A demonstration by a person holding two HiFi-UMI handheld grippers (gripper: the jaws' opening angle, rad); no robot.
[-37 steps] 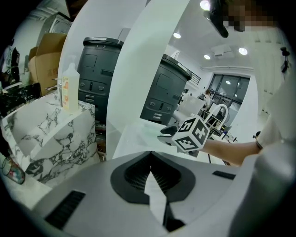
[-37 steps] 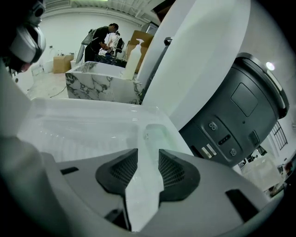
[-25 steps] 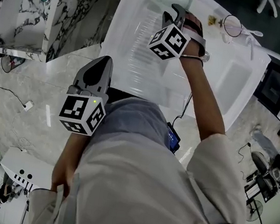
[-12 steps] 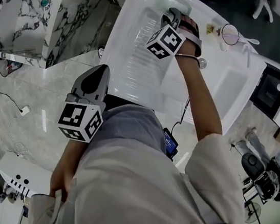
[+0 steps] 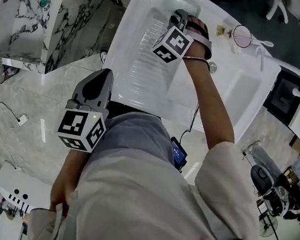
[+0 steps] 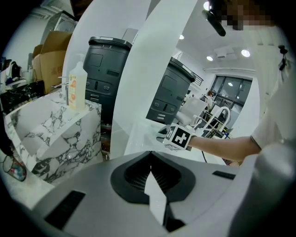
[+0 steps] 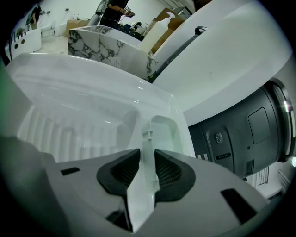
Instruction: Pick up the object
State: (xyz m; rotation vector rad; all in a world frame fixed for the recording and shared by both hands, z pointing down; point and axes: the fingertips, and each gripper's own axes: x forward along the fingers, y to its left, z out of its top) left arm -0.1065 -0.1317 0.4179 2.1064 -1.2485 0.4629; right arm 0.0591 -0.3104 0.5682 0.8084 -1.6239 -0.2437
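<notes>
Two grippers show: the right gripper, at the white tray's far end, has just been closing onto a thin white plastic piece, pads pressing it, while the left gripper hangs nearer, jaws together, empty.

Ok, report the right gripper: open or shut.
Shut on the white piece: the right gripper jaws have just been closing, and both pads press it.

Head overhead; gripper views close (sink shared).

Lab/test space w/ marble counter, boxes, floor cables
</notes>
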